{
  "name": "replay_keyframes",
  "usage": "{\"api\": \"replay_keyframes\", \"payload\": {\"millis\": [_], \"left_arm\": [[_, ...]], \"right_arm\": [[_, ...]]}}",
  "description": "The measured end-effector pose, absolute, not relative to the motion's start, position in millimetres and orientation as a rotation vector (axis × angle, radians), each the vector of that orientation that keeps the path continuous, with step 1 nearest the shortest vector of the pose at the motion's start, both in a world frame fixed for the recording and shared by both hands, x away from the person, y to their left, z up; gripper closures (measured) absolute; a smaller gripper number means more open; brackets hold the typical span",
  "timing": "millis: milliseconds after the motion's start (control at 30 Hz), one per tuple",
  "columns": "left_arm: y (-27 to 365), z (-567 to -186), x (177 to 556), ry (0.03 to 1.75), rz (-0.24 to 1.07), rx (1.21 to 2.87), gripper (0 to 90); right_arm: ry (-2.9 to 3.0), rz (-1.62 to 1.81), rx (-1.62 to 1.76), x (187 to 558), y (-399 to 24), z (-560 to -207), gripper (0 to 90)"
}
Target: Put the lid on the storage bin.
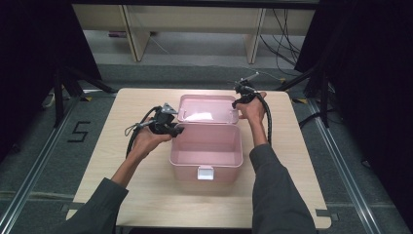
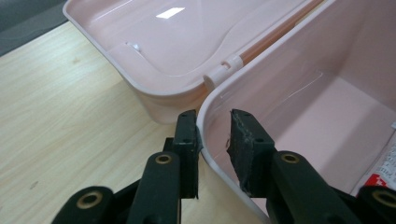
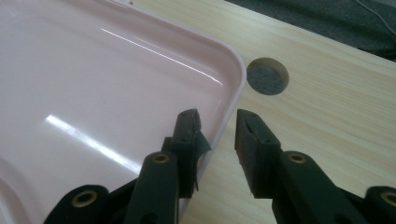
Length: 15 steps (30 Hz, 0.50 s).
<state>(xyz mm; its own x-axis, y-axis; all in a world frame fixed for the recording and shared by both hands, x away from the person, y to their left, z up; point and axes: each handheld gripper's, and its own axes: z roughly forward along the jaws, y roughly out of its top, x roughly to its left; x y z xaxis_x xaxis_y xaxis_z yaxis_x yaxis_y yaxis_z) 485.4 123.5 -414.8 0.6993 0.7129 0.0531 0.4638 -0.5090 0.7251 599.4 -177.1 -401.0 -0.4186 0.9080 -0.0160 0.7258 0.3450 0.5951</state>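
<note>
An open pink plastic box (image 1: 187, 174) stands mid-table, its lid (image 1: 207, 108) folded back flat behind it. My left gripper (image 1: 178, 129) is at the box's rear left corner. In the left gripper view it (image 2: 214, 116) is open and straddles the box rim (image 2: 208, 100), one jaw outside against the wall and the other inside. My right gripper (image 1: 237, 101) is at the lid's far right corner. The right gripper view shows it (image 3: 217, 114) open across the lid's edge (image 3: 232, 100), one jaw inside the lid and one over the table.
The box has a white latch (image 1: 205, 172) on its front wall and a white hinge (image 2: 224, 69) at the back. A printed red-and-white packet (image 2: 384, 170) lies inside. The wooden table (image 1: 136, 195) has a round hole (image 3: 267, 76) near the lid's corner.
</note>
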Motion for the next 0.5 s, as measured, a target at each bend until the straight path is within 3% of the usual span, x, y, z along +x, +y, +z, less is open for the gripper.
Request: {"api": "replay_keyframes", "payload": {"millis": [500], "left_arm": [[123.0,-415.5,484.2,0.895,0.474,2.192,74.4]], "right_arm": [[2.247,0.658,1.504,604.2,-169.7,-405.4,76.2]]}}
